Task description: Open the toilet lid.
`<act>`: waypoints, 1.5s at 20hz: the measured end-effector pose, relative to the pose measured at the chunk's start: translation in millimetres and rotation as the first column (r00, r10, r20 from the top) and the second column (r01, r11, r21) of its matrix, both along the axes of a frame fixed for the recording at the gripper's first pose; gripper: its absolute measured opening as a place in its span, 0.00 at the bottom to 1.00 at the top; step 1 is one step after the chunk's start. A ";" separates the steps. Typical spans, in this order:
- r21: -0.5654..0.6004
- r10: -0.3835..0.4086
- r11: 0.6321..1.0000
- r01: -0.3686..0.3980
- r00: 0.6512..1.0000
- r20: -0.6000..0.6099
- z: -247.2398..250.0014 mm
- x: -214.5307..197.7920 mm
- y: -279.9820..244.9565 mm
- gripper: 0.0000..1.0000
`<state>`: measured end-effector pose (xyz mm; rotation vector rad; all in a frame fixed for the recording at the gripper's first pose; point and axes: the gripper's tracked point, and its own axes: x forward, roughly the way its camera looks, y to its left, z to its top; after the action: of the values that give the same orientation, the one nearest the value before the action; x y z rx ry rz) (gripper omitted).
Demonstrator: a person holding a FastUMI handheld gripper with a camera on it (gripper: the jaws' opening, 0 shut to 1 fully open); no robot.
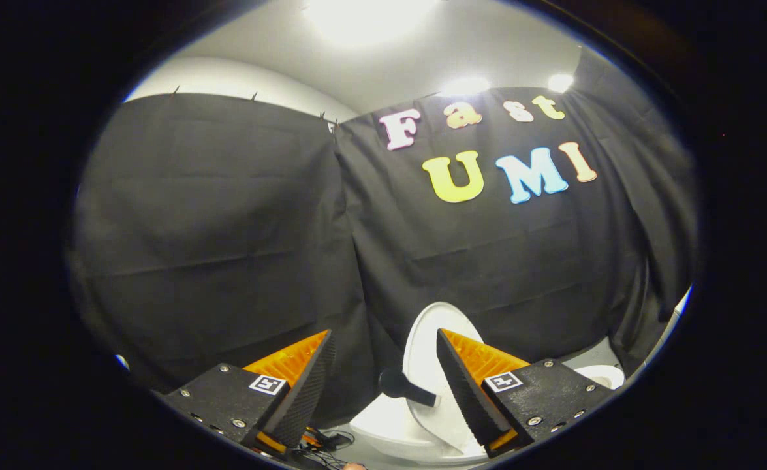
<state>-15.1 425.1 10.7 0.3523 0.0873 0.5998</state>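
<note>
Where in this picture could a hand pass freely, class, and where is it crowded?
Free: the gap between the open gripper fingers, ahead of the black cloth wall. Crowded: low down, where the raised toilet lid with its dark handle stands by one finger, above the bowl rim and some cables.

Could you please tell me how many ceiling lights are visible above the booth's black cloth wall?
3: a large one overhead, and two smaller ones just above the cloth's top edge. Others may be hidden. The open gripper points toward the raised toilet lid.
</note>
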 end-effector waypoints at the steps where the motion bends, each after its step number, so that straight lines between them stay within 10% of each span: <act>1: 0.021 -0.007 1.000 0.006 1.000 0.019 12.1 -1.6 -21.6 0.95; 13: -0.241 -0.355 0.879 0.413 0.901 0.249 20.2 16.2 -342.4 0.95; 30: -0.223 -0.413 0.879 0.422 0.906 0.087 -60.9 27.5 -423.1 0.95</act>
<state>12.4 2.0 -50.2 0.1185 0.0443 0.1609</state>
